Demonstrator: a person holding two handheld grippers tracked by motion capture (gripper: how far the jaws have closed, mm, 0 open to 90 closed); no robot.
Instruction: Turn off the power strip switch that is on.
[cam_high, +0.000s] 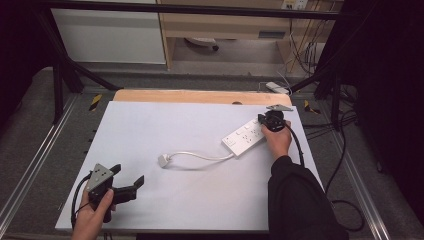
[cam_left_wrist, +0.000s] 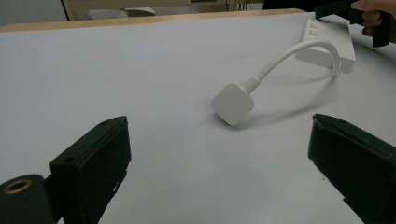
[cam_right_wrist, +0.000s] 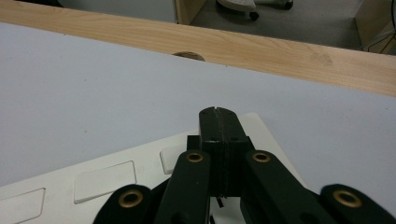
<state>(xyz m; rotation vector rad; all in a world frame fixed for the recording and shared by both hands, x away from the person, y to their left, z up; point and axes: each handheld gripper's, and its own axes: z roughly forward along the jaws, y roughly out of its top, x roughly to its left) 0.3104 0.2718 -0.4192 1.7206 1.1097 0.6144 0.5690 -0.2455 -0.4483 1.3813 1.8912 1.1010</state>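
Our left gripper (cam_high: 131, 180) gapes empty near plug (cam_left_wrist: 232, 103); right gripper (cam_right_wrist: 218, 122) closed tight, empty, over power strip (cam_high: 243, 137).

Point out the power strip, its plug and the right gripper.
power strip (cam_high: 243, 137): high view, middle of its white top face.
plug (cam_left_wrist: 232, 103): left gripper view, flat back of the white plug body.
right gripper (cam_right_wrist: 218, 113): right gripper view, tip of the closed jaws.
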